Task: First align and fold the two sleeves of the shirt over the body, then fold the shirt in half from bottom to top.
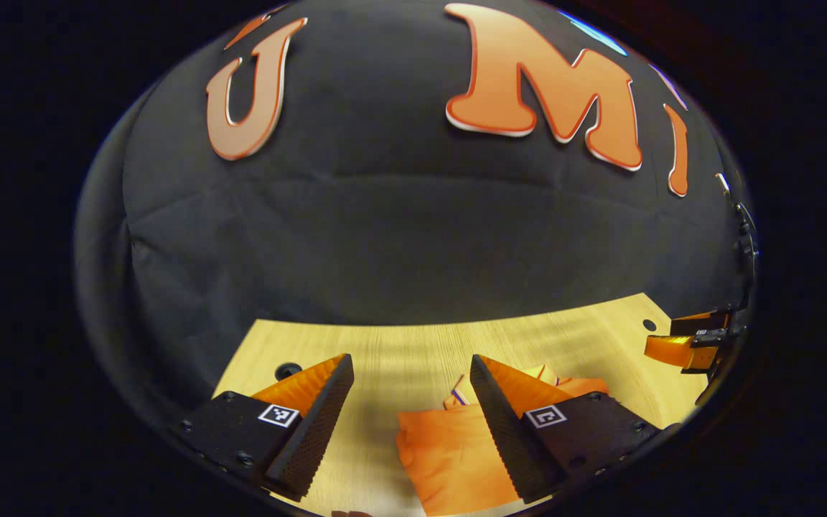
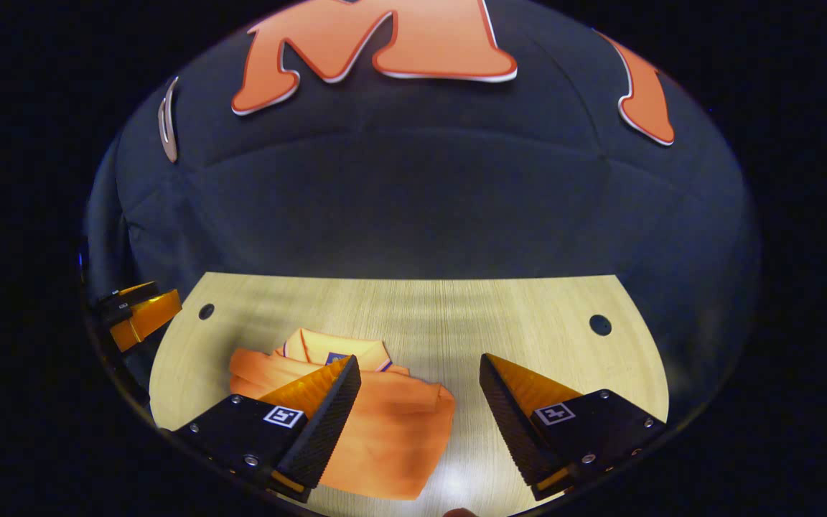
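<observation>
Wood table w/ black cloth wall behind holds folded orange shirt; both grippers' fingers spread, empty.

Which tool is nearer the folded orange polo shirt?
Too close to call. Left tool hangs above the folded orange polo shirt's left side, right tool above its right side; both open, neither touching.

The wooden table lies bare toward the black cloth wall, open for passage; the folded orange shirt is the one obstacle on it, lying flat; the left gripper and right gripper hang above it, jaws apart, holding nothing, well apart from each other.
</observation>
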`<state>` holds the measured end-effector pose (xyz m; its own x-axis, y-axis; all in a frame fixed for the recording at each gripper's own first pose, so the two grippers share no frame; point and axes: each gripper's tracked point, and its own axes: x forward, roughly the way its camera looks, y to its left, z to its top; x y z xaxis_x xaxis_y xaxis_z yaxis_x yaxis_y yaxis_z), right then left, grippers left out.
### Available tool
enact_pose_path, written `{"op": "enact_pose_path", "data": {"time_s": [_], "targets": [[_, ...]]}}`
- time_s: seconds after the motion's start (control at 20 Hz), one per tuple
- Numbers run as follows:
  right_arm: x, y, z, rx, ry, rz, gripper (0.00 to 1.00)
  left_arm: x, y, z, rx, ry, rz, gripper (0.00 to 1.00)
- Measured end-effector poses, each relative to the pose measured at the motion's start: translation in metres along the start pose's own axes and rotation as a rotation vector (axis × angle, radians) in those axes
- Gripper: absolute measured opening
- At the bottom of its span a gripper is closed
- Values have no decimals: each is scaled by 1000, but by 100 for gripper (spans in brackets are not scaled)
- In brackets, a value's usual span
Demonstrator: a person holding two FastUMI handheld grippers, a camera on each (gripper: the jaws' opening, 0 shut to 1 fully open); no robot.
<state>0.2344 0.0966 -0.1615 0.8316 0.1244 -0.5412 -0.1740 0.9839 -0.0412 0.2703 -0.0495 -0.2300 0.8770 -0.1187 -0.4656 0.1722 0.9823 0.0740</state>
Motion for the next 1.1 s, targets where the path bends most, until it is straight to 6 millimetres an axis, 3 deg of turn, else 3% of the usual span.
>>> {"op": "enact_pose_path", "data": {"time_s": [0.25, 0.4, 0.6, 0.7, 0.8, 0.95, 1.05, 1.1], "targets": [[-71, -2, 40, -31, -145, -6, 100, -65, -1, 59, 40, -143, 15, 98], [-118, 10, 59, -47, -251, 17, 100, -112, -23, 94, 10, -248, -42, 98], [-182, 20, 64, -69, -358, 44, 100, -177, -35, 119, -23, -373, -57, 98], [-213, 24, 67, -85, -418, 64, 100, -204, -37, 120, -44, -412, -55, 98], [-224, 21, 72, -66, -478, 70, 100, -230, -36, 117, -64, -439, -43, 99], [-258, 16, 66, -70, -561, 119, 100, -268, -25, 108, -118, -503, 32, 98], [-267, 12, 58, -82, -549, 131, 100, -290, -22, 103, -187, -543, 59, 96], [-269, 10, 55, -84, -544, 136, 100, -299, -24, 97, -209, -547, 62, 100]]}}
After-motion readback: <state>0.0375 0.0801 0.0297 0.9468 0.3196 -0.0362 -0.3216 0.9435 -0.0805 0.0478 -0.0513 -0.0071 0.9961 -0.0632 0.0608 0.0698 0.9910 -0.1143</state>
